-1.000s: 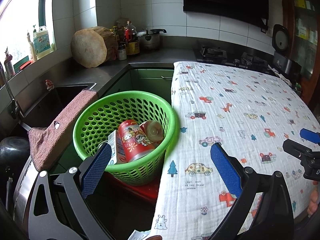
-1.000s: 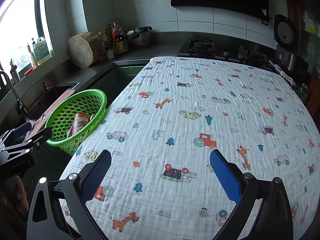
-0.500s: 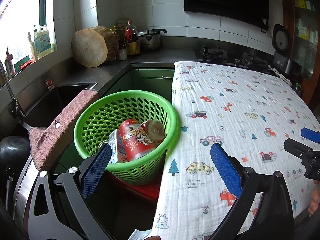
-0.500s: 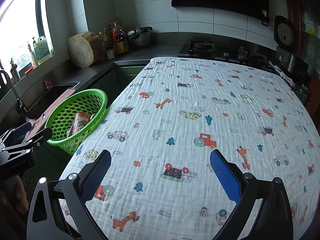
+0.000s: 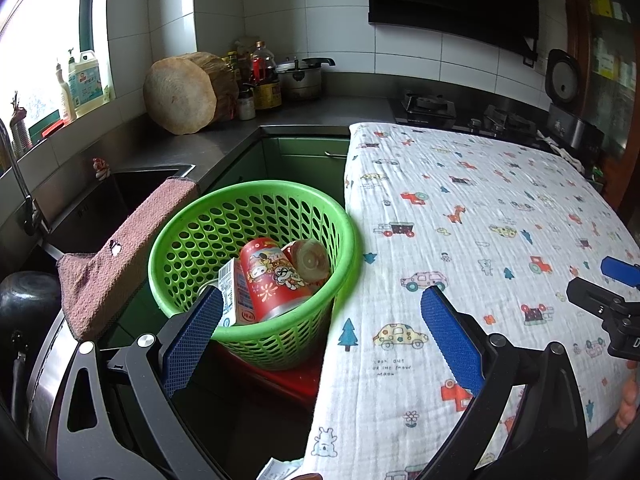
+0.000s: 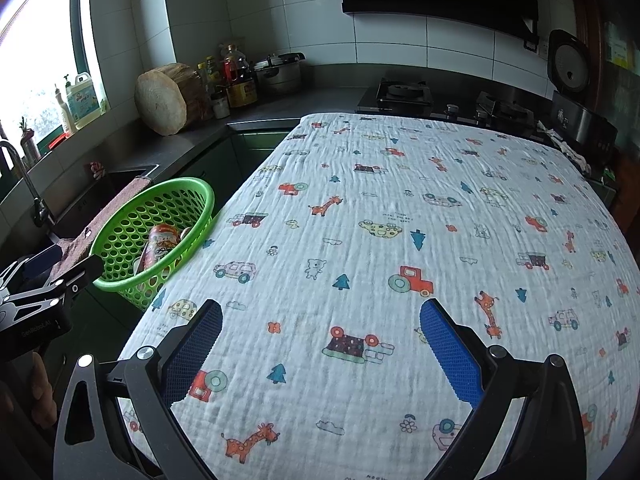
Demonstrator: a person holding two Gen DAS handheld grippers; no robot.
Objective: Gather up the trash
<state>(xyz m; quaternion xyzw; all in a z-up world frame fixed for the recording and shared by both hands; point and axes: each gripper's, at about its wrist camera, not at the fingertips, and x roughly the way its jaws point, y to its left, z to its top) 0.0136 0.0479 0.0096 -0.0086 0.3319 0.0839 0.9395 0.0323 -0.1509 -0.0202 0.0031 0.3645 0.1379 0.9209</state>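
Biggest thing here is the table covered by a white crinkly cotton cloth printed with little cars, giraffes and trees (image 6: 400, 216), and its top is bare of any trash. Behind it runs the dark grey kitchen counter (image 5: 224, 140) with a thick round wooden chopping block (image 5: 180, 96) leaning up near the bottles and a steel pot.

Next down in size, the bright green perforated plastic basket (image 5: 256, 208) sits just beside the table's left edge on something red, lower than the tabletop. A pinkish-brown towel (image 5: 120, 256) drapes over the sink edge right next to it.

The trash is all in that basket: a red drink can with cartoon figures (image 5: 272, 280) lying tilted, a white carton with a barcode (image 5: 230, 292) touching it on the left, and a pale round-ended container (image 5: 310, 258) behind it (can't tell what that one is exactly).

The left gripper (image 5: 320, 332) hangs over the gap between basket and table, blue-padded jaws spread wide, nothing in them. The right gripper (image 6: 320, 348) hovers over the cloth, also wide apart and empty.
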